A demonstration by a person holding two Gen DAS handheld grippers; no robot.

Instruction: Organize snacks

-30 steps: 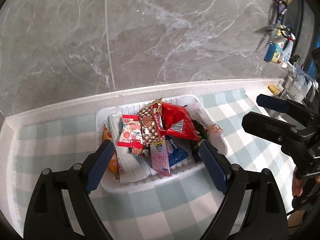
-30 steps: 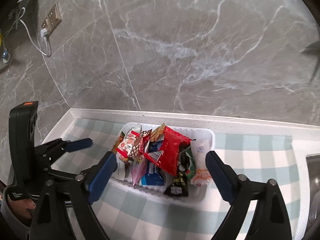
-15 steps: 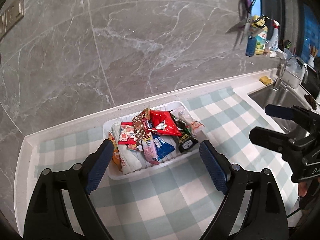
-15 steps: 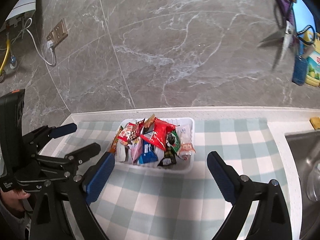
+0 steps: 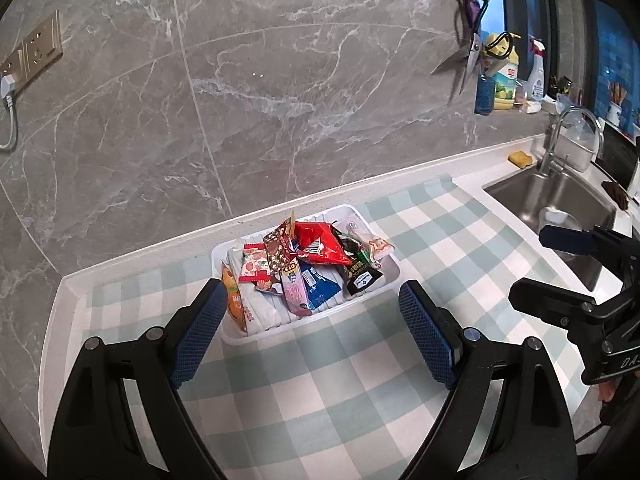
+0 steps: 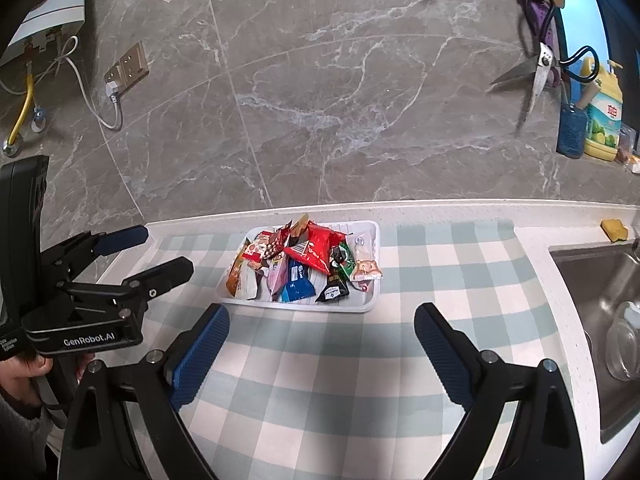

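Observation:
A white tray [image 5: 362, 216] [image 6: 366, 306] sits on the checked cloth near the back wall, piled with several snack packets. A red packet [image 5: 320, 246] [image 6: 318, 250] lies on top, with a blue one [image 5: 320, 284] [image 6: 298, 286] and an orange one [image 5: 236, 300] toward the front. My left gripper [image 5: 312, 328] is open and empty, held back in front of the tray. My right gripper [image 6: 320, 344] is open and empty, also back from the tray. Each gripper shows in the other's view, the right [image 5: 560, 268] and the left [image 6: 140, 252].
A steel sink [image 5: 560, 196] [image 6: 600, 300] with a tap [image 5: 560, 136] lies to the right. A yellow sponge [image 6: 614, 229] sits at the counter's back edge. Scissors [image 6: 536, 72] and bottles [image 6: 602, 120] hang or stand by the wall. A wall socket [image 6: 128, 66] is at the left.
Both grippers have pulled back and up from the tray, so it looks smaller and farther. Both stay open and empty. The snacks have not moved.

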